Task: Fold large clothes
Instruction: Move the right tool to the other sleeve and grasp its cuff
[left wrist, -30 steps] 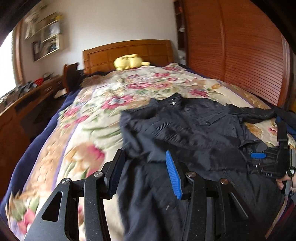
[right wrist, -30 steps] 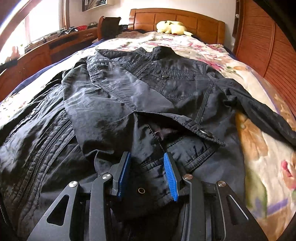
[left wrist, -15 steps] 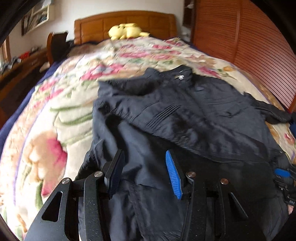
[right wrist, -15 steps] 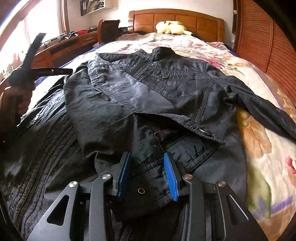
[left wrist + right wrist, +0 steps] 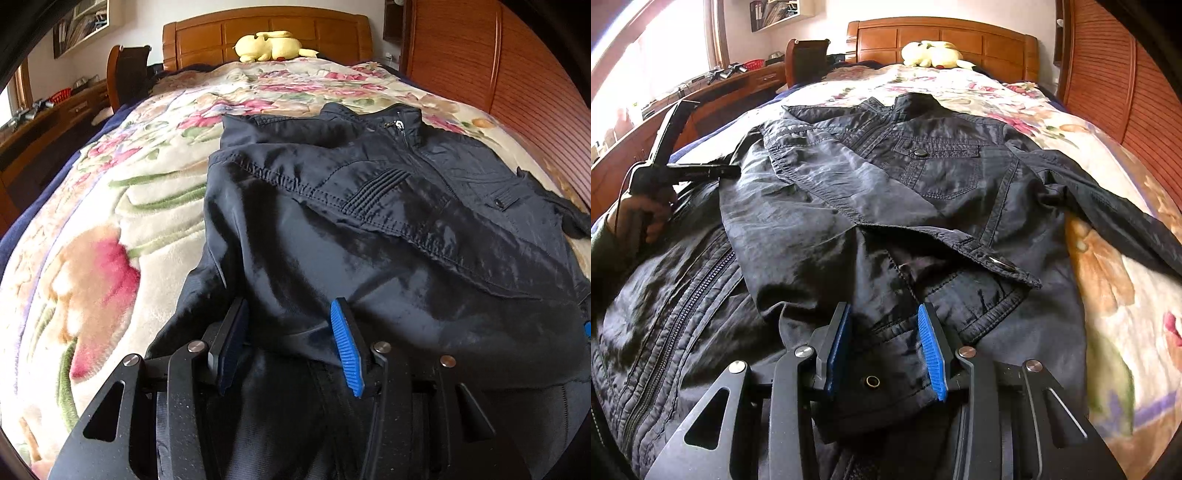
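Note:
A large black jacket (image 5: pixel 388 229) lies spread on the floral bedspread (image 5: pixel 110 221), collar toward the headboard. It also shows in the right wrist view (image 5: pixel 886 206), with its left sleeve folded across the chest and its other sleeve stretched out to the right. My left gripper (image 5: pixel 288 314) is open, low over the jacket's lower left part, with fabric between the pads. My right gripper (image 5: pixel 884 314) is open over the jacket's bottom hem, with fabric and a snap between the blue pads. The left gripper shows in the right wrist view (image 5: pixel 701 171) at the jacket's left edge.
A yellow plush toy (image 5: pixel 269 46) lies by the wooden headboard (image 5: pixel 266 35). A slatted wooden wardrobe (image 5: pixel 498 66) stands along the right side. A desk with clutter (image 5: pixel 701 92) and a chair (image 5: pixel 807 61) stand at the left of the bed.
My left gripper has swung in from the left of the bed onto the jacket's lower left part. My right gripper has stayed at the hem.

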Tool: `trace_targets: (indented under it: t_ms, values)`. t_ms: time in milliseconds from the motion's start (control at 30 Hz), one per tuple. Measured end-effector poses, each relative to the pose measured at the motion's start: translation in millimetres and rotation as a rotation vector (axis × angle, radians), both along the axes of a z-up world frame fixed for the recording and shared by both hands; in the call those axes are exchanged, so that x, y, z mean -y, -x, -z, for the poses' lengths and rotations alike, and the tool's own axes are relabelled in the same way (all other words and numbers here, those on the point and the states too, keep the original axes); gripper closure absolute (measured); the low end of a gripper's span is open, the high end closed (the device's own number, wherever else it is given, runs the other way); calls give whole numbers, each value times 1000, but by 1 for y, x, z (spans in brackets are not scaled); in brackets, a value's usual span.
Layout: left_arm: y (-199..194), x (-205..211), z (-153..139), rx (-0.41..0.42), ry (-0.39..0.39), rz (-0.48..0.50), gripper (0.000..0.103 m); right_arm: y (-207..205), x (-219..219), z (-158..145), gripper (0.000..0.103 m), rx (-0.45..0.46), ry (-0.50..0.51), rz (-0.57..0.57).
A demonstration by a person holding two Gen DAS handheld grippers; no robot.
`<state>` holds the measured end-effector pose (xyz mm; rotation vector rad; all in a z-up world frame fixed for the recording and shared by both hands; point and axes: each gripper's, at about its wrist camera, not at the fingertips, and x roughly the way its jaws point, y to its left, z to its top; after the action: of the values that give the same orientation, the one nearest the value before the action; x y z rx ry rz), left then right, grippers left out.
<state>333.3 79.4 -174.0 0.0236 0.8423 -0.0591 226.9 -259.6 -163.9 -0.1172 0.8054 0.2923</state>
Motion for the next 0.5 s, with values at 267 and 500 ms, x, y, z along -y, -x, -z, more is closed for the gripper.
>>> trace_targets:
  t_ms: [267,500]
  values:
    - [-2,3,-1,-1,5,1,56,15,26,-33,64,34,-48,79]
    - [-3,5,-2,-1,-3,3,56,17,89,-79,48,89,51,238]
